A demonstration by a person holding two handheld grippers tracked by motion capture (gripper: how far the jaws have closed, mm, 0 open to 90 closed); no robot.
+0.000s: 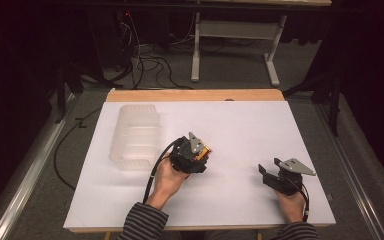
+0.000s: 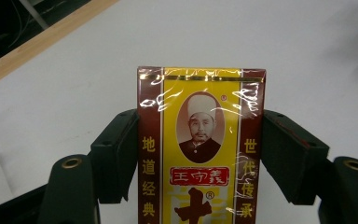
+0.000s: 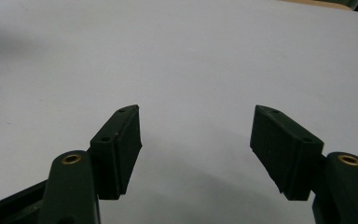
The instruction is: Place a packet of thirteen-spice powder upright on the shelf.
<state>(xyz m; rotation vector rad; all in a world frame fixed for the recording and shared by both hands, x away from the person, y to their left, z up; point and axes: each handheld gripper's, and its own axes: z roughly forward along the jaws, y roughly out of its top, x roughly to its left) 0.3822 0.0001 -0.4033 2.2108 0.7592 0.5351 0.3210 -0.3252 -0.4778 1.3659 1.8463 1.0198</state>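
— Far left of the white table [image 1: 240,125]?
— A clear ribbed plastic container [image 1: 135,136], lying on the white sheet, near the wooden back edge.

— Next along?
— Left hand [image 1: 166,179], striped sleeve [image 1: 142,225], left gripper [image 1: 203,151] just right of the container, around mid-table. Jaws closed against both long sides of a yellow-and-maroon packet [image 2: 200,149], cellophane-wrapped, printed with a portrait and Chinese characters. Packet standing up between the pads in the left gripper view, top end poking out past the jaw tips, over bare white surface. Cannot tell whether touching the table.

— And to the right?
— Right hand [image 1: 292,205], right gripper [image 1: 263,172] well apart from the left one, close to the front right of the sheet. Jaws spread wide in the right gripper view [image 3: 196,140], nothing between them, just plain white table below.

— Beyond the table?
— Grey floor, cables [image 1: 145,62], a white frame leg [image 1: 196,50].
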